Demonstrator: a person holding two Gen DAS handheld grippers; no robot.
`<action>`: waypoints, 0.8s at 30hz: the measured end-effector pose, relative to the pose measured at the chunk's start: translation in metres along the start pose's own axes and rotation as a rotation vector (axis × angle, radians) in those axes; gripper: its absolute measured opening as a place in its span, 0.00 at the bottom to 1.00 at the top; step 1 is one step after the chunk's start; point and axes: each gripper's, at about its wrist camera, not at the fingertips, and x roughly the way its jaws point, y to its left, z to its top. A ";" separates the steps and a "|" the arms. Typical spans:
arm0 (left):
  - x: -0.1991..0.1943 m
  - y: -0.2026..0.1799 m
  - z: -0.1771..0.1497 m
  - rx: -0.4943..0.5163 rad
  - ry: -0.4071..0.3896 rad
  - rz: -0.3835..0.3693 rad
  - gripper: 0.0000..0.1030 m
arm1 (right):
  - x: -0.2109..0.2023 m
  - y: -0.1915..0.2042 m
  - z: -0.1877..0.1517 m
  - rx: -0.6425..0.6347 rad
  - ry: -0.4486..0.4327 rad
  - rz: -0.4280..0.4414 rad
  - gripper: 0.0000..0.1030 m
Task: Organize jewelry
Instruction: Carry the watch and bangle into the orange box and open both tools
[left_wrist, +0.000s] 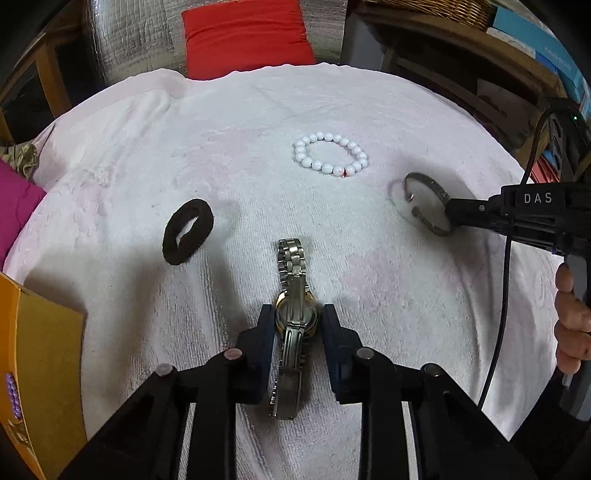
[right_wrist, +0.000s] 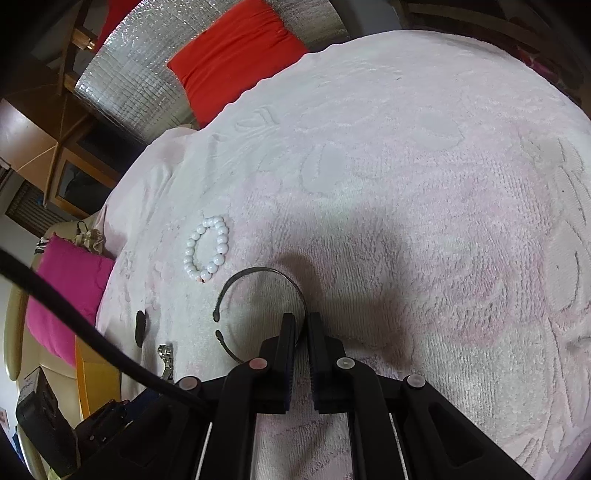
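A silver and gold wristwatch (left_wrist: 293, 295) lies on the white towel (left_wrist: 258, 147). My left gripper (left_wrist: 296, 314) is shut on its case, the band running out ahead and back between the fingers. A metal open cuff bangle (right_wrist: 258, 275) lies at the right; my right gripper (right_wrist: 301, 321) is shut on its rim. In the left wrist view the bangle (left_wrist: 424, 184) shows with the right gripper (left_wrist: 450, 216) on it. A white bead bracelet (left_wrist: 330, 153) lies further back; it also shows in the right wrist view (right_wrist: 207, 245). A dark hair tie (left_wrist: 187, 230) lies left.
A yellow box (left_wrist: 40, 350) sits at the left edge of the towel, with a pink cushion (right_wrist: 70, 291) beside it. A red cushion (left_wrist: 245, 35) lies beyond the far edge. Shelves with boxes (left_wrist: 535, 55) stand at the right.
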 end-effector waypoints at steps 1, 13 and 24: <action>-0.001 0.001 0.000 -0.007 -0.002 -0.008 0.26 | 0.000 0.000 0.000 -0.002 0.000 0.003 0.08; -0.012 -0.003 -0.004 -0.005 -0.014 -0.066 0.26 | 0.003 0.012 -0.005 -0.035 0.024 0.040 0.10; -0.004 -0.005 -0.002 0.003 -0.002 -0.043 0.26 | 0.004 0.024 -0.009 -0.107 0.003 -0.007 0.10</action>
